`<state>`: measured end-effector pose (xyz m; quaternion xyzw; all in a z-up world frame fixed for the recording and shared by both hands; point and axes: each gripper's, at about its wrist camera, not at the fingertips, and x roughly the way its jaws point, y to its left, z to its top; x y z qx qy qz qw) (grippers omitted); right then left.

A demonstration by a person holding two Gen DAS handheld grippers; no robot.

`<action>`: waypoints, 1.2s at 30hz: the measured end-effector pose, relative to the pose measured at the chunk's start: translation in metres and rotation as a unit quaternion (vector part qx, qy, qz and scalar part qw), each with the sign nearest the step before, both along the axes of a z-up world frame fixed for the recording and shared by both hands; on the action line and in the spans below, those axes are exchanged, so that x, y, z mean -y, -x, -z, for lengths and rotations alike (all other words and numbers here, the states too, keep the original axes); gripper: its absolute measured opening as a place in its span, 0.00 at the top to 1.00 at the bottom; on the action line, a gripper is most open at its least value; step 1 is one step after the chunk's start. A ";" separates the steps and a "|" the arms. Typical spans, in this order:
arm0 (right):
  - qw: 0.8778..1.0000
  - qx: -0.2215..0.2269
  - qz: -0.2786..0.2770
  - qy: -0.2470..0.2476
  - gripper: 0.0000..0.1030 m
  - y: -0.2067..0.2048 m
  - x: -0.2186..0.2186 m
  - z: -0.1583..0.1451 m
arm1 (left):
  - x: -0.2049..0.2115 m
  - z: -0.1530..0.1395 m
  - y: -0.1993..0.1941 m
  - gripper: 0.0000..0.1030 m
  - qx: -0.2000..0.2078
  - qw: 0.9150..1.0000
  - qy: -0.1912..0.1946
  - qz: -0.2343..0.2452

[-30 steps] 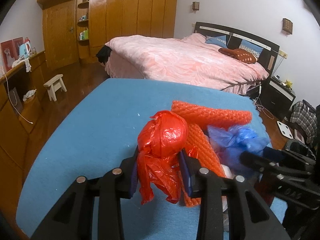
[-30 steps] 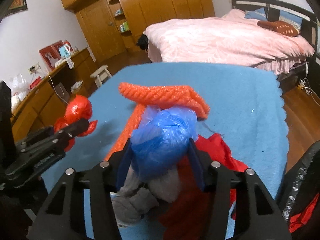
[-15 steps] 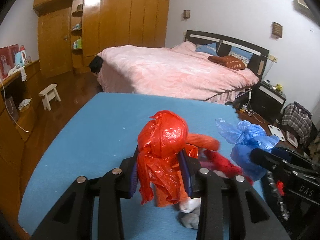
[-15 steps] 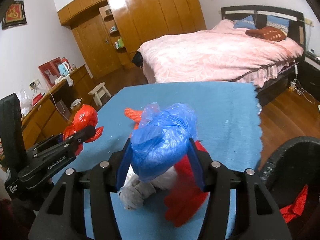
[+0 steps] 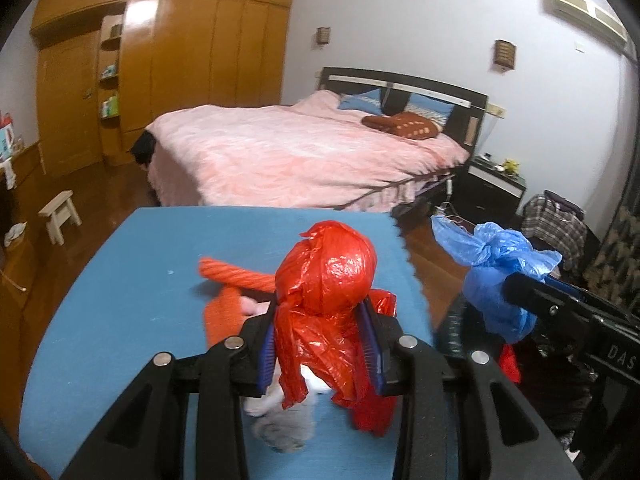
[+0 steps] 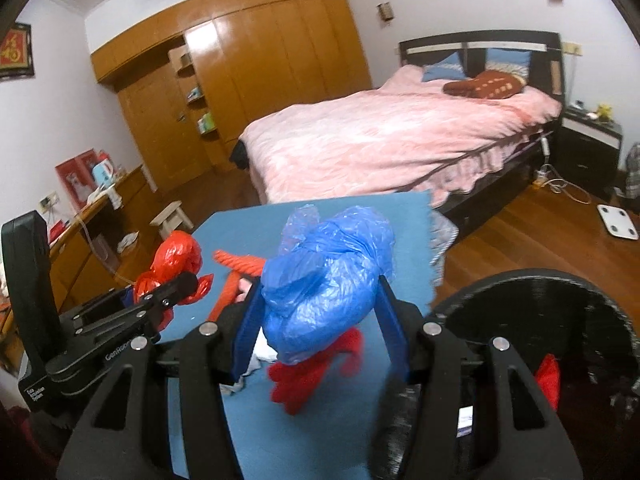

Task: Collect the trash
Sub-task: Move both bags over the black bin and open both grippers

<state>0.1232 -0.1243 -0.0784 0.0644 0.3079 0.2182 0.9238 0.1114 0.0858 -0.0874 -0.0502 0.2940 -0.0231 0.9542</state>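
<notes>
The left claw [image 5: 322,346] pinches a knotted ball of crinkled red plastic bag [image 5: 328,276] between its blue pads, with the bag's loose tails hanging below the fingers. The right claw [image 6: 316,334] is clamped on a bunched wad of translucent blue plastic bag [image 6: 328,280], which bulges above and between its blue pads. Both bundles are held clear of the blue cloth-covered bench [image 5: 132,280]; in the left wrist view the blue wad [image 5: 500,276] appears at the right, beyond the bench's scalloped edge, and in the right wrist view the red ball [image 6: 176,264] appears at the left, gripped by the other black tool. On the bench, beneath the two claws, lie an orange ribbed foam-net sleeve [image 5: 236,276], a crumpled red plastic scrap [image 6: 316,372] and a pale grey-white wad [image 5: 280,424]; whether these touch one another cannot be told. A round black bin [image 6: 560,292] with a dark liner stands just beside the bench at the lower right of the right wrist view, with a red piece [image 6: 548,376] visible inside it. Behind the bench stand a bed with a pink cover [image 5: 288,152], a wooden wardrobe wall [image 5: 172,52] and a small pale stool [image 5: 60,216] on the wooden floor.
</notes>
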 end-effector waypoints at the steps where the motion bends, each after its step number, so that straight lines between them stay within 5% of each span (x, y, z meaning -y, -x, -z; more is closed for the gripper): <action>1: 1.000 0.002 0.006 0.000 0.49 0.001 0.006 -0.001 | 0.007 -0.002 0.000 0.65 0.002 1.000 -0.001 0.007; 32: 0.981 -0.011 0.194 0.021 0.48 0.050 0.184 0.022 | 0.196 0.011 -0.013 0.65 -0.009 0.982 0.000 0.188; 34: 0.979 -0.012 0.201 0.023 0.46 0.052 0.192 0.024 | 0.207 0.012 -0.015 0.63 -0.013 0.979 0.001 0.201; 36: 0.977 -0.012 0.212 0.026 0.40 0.054 0.198 0.027 | 0.212 0.013 -0.018 0.50 -0.015 0.978 0.006 0.210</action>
